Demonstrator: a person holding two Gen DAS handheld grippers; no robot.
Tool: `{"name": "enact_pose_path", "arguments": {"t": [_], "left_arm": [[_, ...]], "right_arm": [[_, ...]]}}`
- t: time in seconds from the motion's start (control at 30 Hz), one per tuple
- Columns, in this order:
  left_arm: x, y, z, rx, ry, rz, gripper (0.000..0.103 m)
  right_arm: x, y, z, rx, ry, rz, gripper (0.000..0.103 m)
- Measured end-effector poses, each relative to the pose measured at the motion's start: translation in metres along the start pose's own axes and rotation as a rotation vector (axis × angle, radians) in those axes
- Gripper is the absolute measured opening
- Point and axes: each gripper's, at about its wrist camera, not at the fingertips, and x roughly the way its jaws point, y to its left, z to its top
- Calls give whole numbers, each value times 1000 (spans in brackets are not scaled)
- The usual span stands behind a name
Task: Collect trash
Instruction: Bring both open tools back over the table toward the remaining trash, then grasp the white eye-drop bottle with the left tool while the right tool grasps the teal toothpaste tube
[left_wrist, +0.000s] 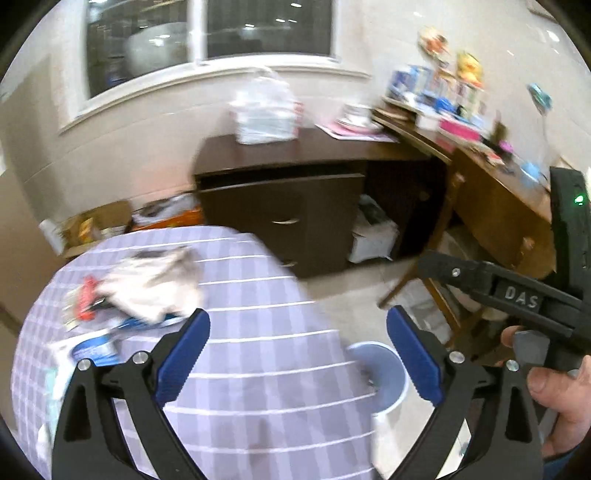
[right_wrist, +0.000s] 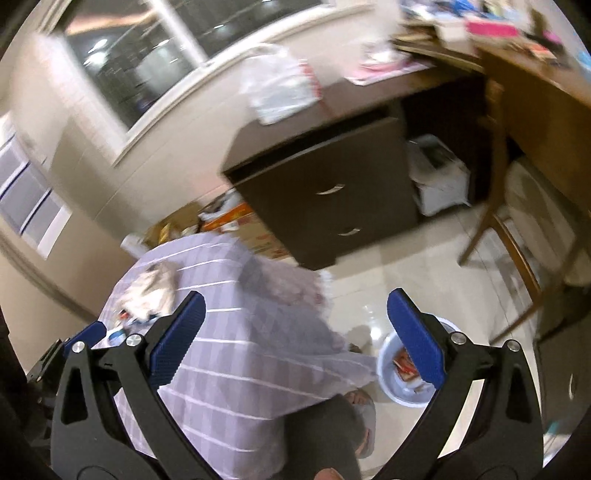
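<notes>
Looking at both wrist views, blurred: a table under a lilac checked cloth (left_wrist: 258, 332) is filling the lower middle, a dark drawer cabinet (left_wrist: 295, 218) is standing behind it at 12 o'clock, and a cluttered wooden desk (left_wrist: 498, 177) is sitting at 2 o'clock.

Step in hand, as I'm reading it: between pickups. Both tongs are hanging above the table with nothing in them.

A pale blue bin (right_wrist: 402, 373) is sitting on the tiled floor just off the table edge, at 4 o'clock in the right view, with reddish wrappers already lying in it. So part of the job is looking done.

Remaining trash pile (left_wrist: 147, 291): crumpled whitish paper, a red wrapper (left_wrist: 86, 299) and a blue-white packet (left_wrist: 96, 349), lying on the cloth at 9 to 10 o'clock of the left gripper (left_wrist: 297, 354), well clear of its left tip and apart from it. From the right gripper (right_wrist: 295, 343) the same pile is sitting at 10 o'clock, partly behind its left finger.

Both sets of jaws are standing wide, blue pads (left_wrist: 184, 354) empty. A hand (left_wrist: 554, 391) is holding the right tool at 4 o'clock in the left view.

Next move is calling for a swing toward 9 o'clock, dropping onto the crumpled paper, closing on one piece, then carrying it over to the bin.
</notes>
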Motion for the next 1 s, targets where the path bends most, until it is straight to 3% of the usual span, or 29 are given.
{"name": "enact_pose_path", "arguments": {"t": [0.37,0.63,0.83,1.0], "left_arm": [[-73,142,-51,-205,-74,211,95],[-113,238,-128,-374,-60,378,95],[-116,276,-171,-412,-32,412,95],[-100,292,-186,-395,20,379,93]], "right_arm": [[44,168,-48,-273,146,181,97],[68,264,-103,-443,255,272,97],[81,307,-137,-533,316,287,97],[93,330,-162,-584,359,294,97]]}}
